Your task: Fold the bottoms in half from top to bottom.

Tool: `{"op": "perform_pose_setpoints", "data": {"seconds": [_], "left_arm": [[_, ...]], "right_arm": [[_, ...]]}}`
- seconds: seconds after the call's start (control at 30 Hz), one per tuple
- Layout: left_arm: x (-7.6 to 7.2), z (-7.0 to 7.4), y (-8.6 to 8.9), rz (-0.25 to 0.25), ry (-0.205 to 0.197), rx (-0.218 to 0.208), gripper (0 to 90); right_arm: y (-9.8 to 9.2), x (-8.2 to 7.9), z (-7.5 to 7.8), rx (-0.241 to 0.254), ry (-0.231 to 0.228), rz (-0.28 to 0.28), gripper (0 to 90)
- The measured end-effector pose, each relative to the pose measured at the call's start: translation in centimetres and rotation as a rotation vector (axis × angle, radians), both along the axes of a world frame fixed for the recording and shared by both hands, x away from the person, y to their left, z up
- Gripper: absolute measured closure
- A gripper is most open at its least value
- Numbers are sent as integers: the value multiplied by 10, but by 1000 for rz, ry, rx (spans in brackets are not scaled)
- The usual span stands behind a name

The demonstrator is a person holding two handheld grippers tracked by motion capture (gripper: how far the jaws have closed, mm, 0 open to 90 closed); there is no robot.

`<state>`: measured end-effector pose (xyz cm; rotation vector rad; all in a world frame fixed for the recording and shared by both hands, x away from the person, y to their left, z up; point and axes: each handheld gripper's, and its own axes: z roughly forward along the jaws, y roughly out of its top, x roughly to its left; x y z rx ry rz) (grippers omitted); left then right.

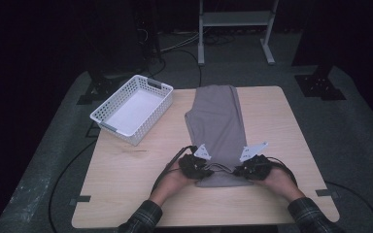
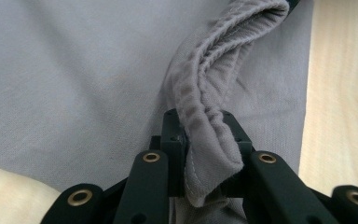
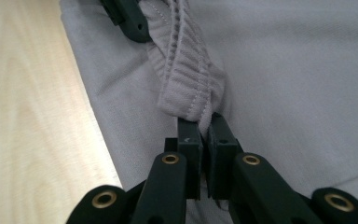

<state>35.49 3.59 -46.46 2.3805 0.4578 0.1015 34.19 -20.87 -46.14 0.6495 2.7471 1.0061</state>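
Grey trousers [image 1: 217, 121] lie lengthwise down the middle of the wooden table [image 1: 126, 174], folded over themselves. My left gripper [image 1: 195, 166] and right gripper [image 1: 252, 170] sit at the near end of the cloth, one at each side. In the left gripper view the left gripper [image 2: 204, 140] is shut on the ribbed elastic waistband [image 2: 214, 84], which bunches up between the black jaws. In the right gripper view the right gripper [image 3: 204, 135] pinches the other end of the same waistband [image 3: 186, 74], with the other gripper's jaw [image 3: 128, 16] visible at the top.
A white slotted plastic basket [image 1: 160, 104] stands empty at the table's back left corner. Bare wood lies left and right of the trousers. A metal stand [image 1: 235, 22] and cables are on the floor beyond the table. Plaid sleeves [image 1: 141, 221] enter from the bottom.
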Motion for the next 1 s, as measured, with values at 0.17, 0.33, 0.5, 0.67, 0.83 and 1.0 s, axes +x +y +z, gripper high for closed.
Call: {"op": "perform_pose_setpoints", "data": {"seconds": [0.17, 0.33, 0.5, 0.67, 0.83, 1.0], "left_arm": [[-15, 1, 3, -34, 20, 4, 756], [-35, 2, 7, -69, 28, 23, 756], [-57, 3, 15, -104, 47, 28, 756], [-84, 3, 21, -140, 72, 29, 756], [-102, 4, 24, -167, 74, 47, 755], [-96, 16, 26, -161, 70, 11, 755]], "right_arm": [[1, -13, 0, -2, 15, 36, 859], [5, -33, 1, -13, 21, 88, 859], [10, -52, 1, -9, 35, 140, 859], [17, -79, 1, -16, 43, 201, 858], [20, -98, 1, -9, 56, 238, 857], [20, -96, 7, -3, 48, 238, 857]]}}
